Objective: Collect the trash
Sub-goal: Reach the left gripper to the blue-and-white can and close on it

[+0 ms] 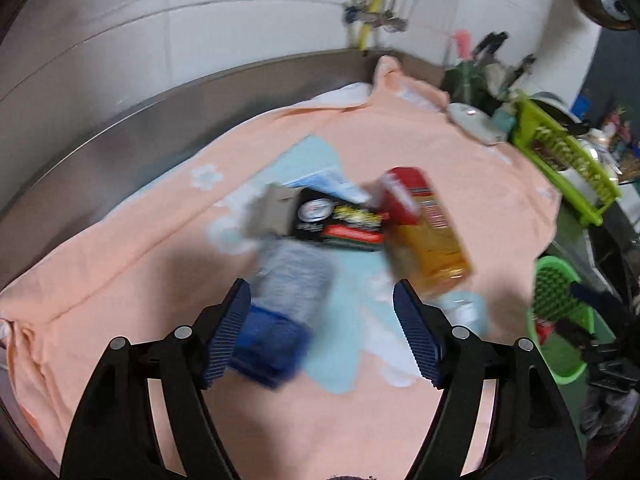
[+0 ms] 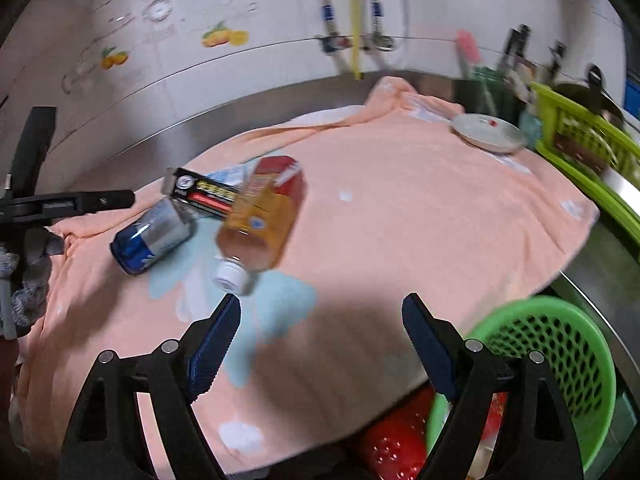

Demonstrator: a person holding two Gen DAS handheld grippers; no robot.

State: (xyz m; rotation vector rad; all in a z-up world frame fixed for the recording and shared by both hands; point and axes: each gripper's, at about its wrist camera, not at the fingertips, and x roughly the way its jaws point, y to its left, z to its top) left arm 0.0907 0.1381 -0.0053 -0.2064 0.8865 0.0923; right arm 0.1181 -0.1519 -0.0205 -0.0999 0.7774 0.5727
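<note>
From my left wrist: my left gripper [image 1: 322, 332] gapes empty above the blue-labelled bottle [image 1: 286, 304]; black box [image 1: 340, 222] and tea bottle [image 1: 426, 232] lie uncollected. From my right wrist: right gripper [image 2: 322, 344] wide, empty; green basket [image 2: 560, 364] holds something red.

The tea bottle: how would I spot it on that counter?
Find the peach towel covering the counter, then the trash heaped at its left. The tea bottle lies on its side there, white cap toward the camera, amber with a red label; the blue-banded bottle and black carton beside it aren't.
</note>
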